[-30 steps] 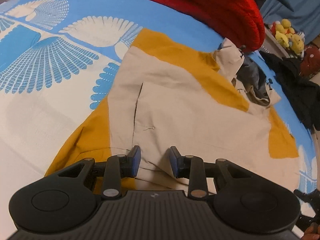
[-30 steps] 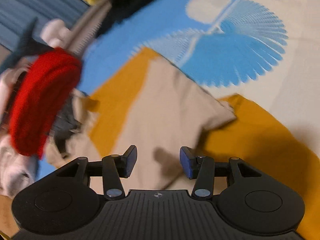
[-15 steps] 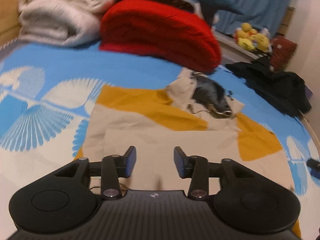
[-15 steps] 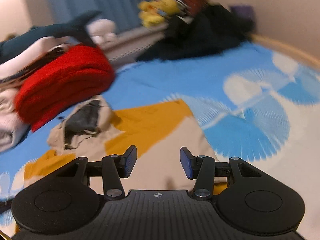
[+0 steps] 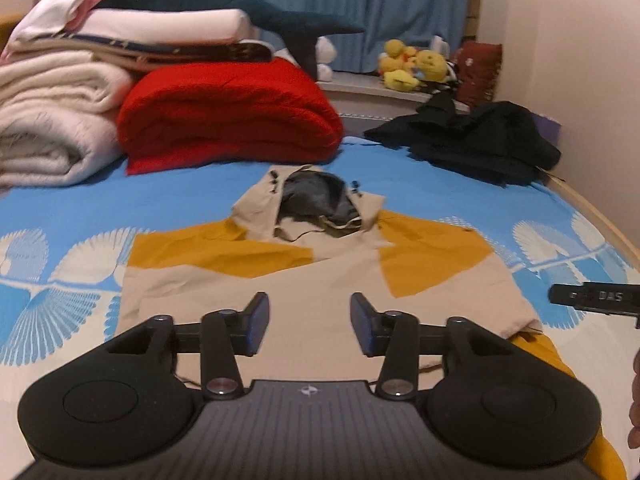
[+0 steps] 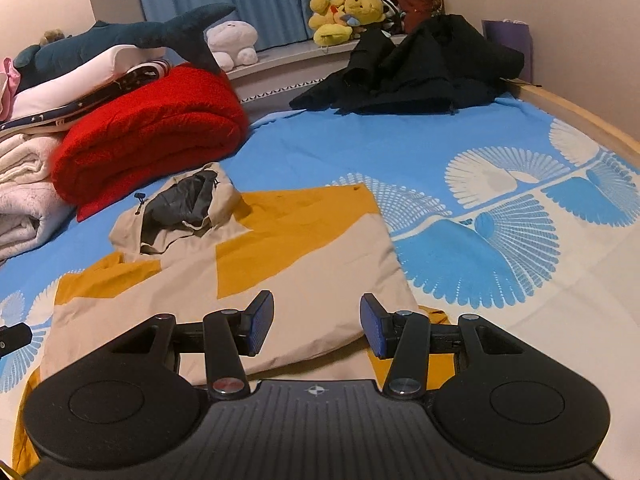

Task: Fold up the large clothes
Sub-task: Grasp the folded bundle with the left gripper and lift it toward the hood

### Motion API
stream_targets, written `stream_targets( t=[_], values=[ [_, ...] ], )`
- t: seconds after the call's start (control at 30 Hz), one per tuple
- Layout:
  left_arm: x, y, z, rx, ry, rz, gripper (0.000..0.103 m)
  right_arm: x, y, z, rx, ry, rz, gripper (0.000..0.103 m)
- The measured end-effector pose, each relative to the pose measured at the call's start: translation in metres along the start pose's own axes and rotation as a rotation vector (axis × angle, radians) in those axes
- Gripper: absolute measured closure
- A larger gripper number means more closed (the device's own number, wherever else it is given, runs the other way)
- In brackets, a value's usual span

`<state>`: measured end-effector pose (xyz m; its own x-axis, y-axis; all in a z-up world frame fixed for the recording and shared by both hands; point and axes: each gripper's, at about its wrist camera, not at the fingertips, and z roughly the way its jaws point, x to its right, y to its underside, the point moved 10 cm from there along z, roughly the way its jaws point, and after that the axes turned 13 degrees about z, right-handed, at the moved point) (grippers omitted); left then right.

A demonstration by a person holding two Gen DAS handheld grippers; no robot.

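your left gripper (image 5: 307, 326) is closing on nothing; your right gripper (image 6: 317, 328) hangs released above the folded jacket (image 6: 224, 276).

Bed sheet (image 5: 192, 196), blue with white fan motifs, covers the full lower field; folded red blanket (image 5: 228, 114) lies at 11 o'clock, touching the stack of cream and white blankets (image 5: 56, 128) at 9 o'clock; dark teal shark plush (image 5: 224, 4) rests on top of that stack, tail toward 12 o'clock; blue curtain (image 5: 360, 8) hangs at 12 o'clock; yellow plush toys (image 6: 344, 12) sit on the ledge at 12 o'clock; black garment pile (image 6: 420, 68) lies at 1 o'clock, near the wall.
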<state>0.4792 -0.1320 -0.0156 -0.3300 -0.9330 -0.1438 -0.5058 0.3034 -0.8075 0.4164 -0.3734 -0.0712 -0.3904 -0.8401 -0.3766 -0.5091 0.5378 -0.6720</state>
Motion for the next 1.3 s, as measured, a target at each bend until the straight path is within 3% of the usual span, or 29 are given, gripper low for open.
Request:
stream_targets(
  t=[0.07,0.13,0.23,0.37,0.4,0.43,0.5,0.6,0.73,0.8,0.83,0.93,1.1,1.13,1.2,1.23,1.3],
  values=[
    [0.005,-0.007,0.002,-0.011,0.0,0.01,0.083,0.001,-0.001,0.0,-0.008,0.004,-0.009,0.053],
    [0.005,-0.019,0.012,-0.03,0.002,-0.001,0.088,0.001,-0.002,0.001,-0.012,0.003,-0.016,0.053],
    [-0.006,-0.051,0.038,-0.047,0.022,-0.06,0.09,0.001,-0.007,0.002,-0.008,0.007,-0.035,0.053],
    [-0.031,-0.095,0.091,-0.074,-0.027,-0.048,0.089,0.006,-0.018,0.007,0.001,0.019,-0.036,0.056],
    [-0.036,-0.103,0.106,-0.085,-0.029,-0.047,0.089,0.008,-0.021,0.009,0.003,0.021,-0.03,0.065],
    [-0.041,-0.11,0.123,-0.094,-0.027,-0.047,0.089,0.01,-0.023,0.01,0.002,0.02,-0.022,0.083],
    [-0.055,-0.122,0.159,-0.11,-0.033,-0.059,0.089,0.014,-0.028,0.014,0.001,0.017,-0.002,0.098],
    [-0.074,-0.135,0.215,-0.131,-0.034,-0.076,0.089,0.019,-0.032,0.019,0.006,0.022,0.01,0.098],
    [-0.097,-0.142,0.289,-0.165,-0.029,-0.143,0.084,0.024,-0.029,0.03,-0.019,0.032,0.03,0.097],
    [-0.106,-0.142,0.326,-0.188,-0.032,-0.17,0.07,0.027,-0.025,0.035,-0.036,0.043,0.042,0.097],
    [-0.108,-0.143,0.341,-0.196,-0.039,-0.176,0.057,0.029,-0.023,0.037,-0.042,0.05,0.046,0.097],
    [-0.114,-0.145,0.384,-0.226,-0.078,-0.174,0.042,0.032,-0.018,0.044,-0.062,0.07,0.048,0.097],
    [-0.117,-0.145,0.433,-0.266,-0.11,-0.14,0.04,0.034,-0.014,0.05,-0.078,0.08,0.036,0.097],
    [-0.117,-0.142,0.439,-0.284,-0.131,-0.112,0.041,0.035,-0.013,0.051,-0.08,0.086,0.03,0.097],
    [-0.118,-0.136,0.445,-0.312,-0.15,-0.051,0.092,0.038,-0.011,0.055,-0.09,0.1,0.034,0.097],
    [-0.12,-0.135,0.44,-0.308,-0.164,-0.041,0.099,0.038,-0.01,0.056,-0.096,0.102,0.039,0.097],
    [-0.121,-0.146,0.419,-0.239,-0.154,-0.057,0.099,0.036,-0.008,0.056,-0.101,0.097,0.037,0.097]
  ],
)
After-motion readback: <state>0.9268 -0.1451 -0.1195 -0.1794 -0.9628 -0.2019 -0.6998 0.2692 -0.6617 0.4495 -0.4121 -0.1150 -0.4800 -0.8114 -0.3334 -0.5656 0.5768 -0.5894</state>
